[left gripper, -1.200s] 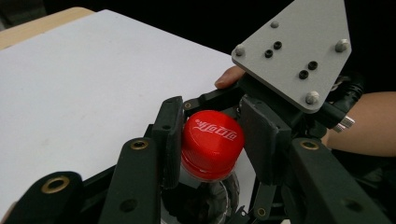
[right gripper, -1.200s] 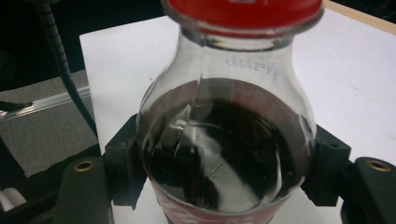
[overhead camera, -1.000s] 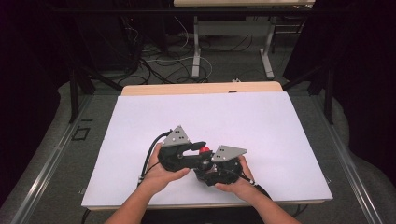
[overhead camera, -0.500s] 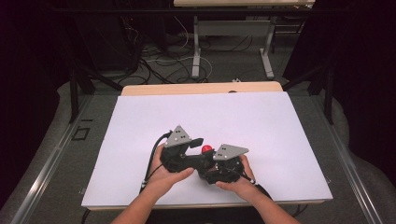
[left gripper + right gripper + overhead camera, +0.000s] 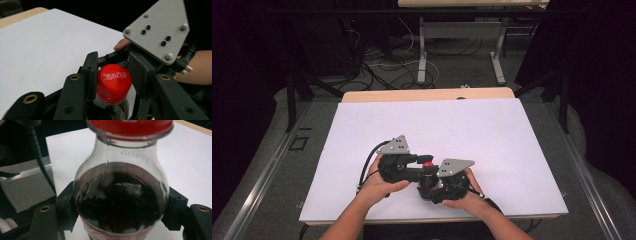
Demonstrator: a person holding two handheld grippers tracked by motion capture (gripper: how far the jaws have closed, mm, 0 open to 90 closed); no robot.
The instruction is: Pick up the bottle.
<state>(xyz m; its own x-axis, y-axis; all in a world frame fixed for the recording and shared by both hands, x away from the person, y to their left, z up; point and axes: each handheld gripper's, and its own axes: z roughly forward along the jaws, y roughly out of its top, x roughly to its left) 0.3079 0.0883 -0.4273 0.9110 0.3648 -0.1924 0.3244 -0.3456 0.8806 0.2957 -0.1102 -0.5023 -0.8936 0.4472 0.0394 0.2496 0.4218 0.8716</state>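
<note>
Gripping a small cola bottle [image 5: 120,195] at two heights, a person works at its red cap [image 5: 113,82] over a white table [image 5: 492,135]. The right gripper [image 5: 120,220] is clamped on the bottle's body, one black pad pressing each flank just below the shoulder, dark drink showing between them. Directly above that claw, the left gripper [image 5: 115,75] has just been closing on the cap, which sits between its jaws; the near-side pad [image 5: 91,72] lies against the ribbed skirt, while the far pad looks a shade off it, though the jaws read as shut on the cap. From the high view, the two claws meet near the table's front edge, the left gripper [image 5: 398,167] reaching across to the cap [image 5: 428,164], with the right gripper [image 5: 447,182] below and beside it, both hands [image 5: 379,185] wrapped around the bodies of the tools.

The step in hand appears to be unscrewing the cap. Doing it well likely means seating both upper pads squarely on the ribs, low on the skirt instead of at the smooth top, so they do not slip. The lower claw should probably hold firm without crushing the soft plastic, since a squeeze could push drink out once the seal breaks. Keeping the bottle upright and twisting about its own axis would help.
</note>
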